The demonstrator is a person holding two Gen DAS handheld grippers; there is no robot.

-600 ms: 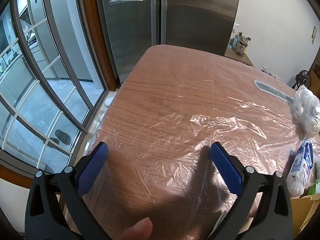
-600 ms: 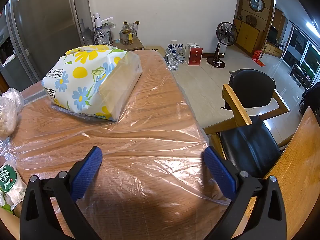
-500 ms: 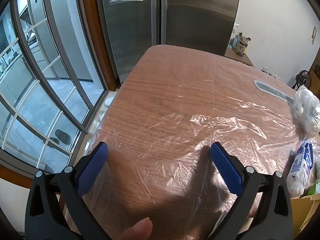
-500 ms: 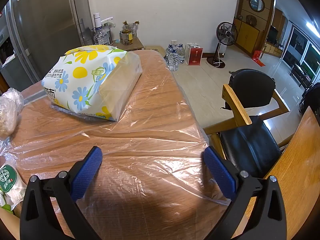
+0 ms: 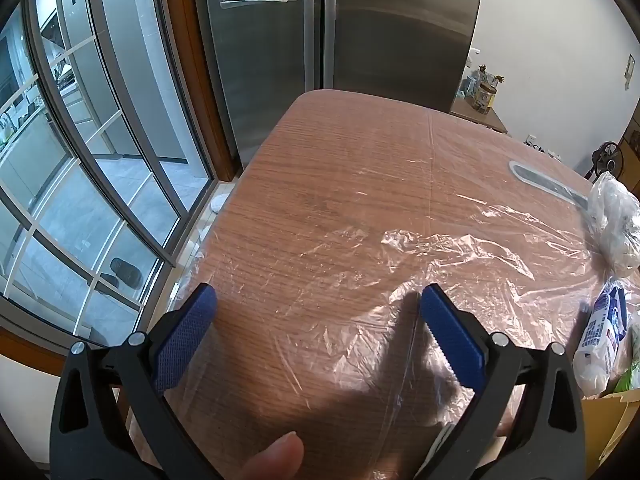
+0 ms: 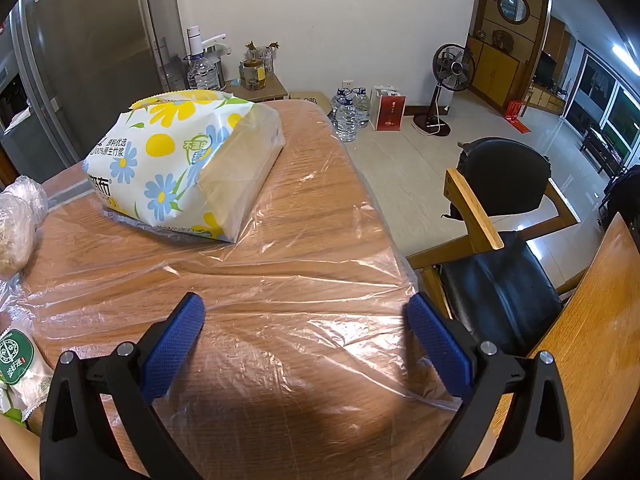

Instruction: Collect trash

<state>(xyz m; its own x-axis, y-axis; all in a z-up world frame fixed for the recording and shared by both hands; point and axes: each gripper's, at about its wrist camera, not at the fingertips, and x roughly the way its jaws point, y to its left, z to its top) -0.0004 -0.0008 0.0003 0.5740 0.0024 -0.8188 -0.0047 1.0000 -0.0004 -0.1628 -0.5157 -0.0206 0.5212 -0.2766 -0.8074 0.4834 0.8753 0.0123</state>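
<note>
My left gripper (image 5: 318,306): spread, empty.
My right gripper (image 6: 306,314): spread, empty.
Approach: go low for the near-left wrapper (image 6: 18,364) (crinkly, slippery).

Left gripper (image 5: 318,300) spread wide over plastic-covered wooden table (image 5: 340,184); fridge (image 5: 340,32) far, white packet (image 5: 600,344) near right.

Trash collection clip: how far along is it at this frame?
Nothing looks done yet. The left tool and right tool both stand wide open with nothing between their jaws, over the plastic-covered table. Nothing is in hand. Left to do: everything. Candidate items, such as the white-and-blue packet at the table's edge and the green-labelled wrapper, lie untouched. The flowered tissue pack also sits there.
</note>
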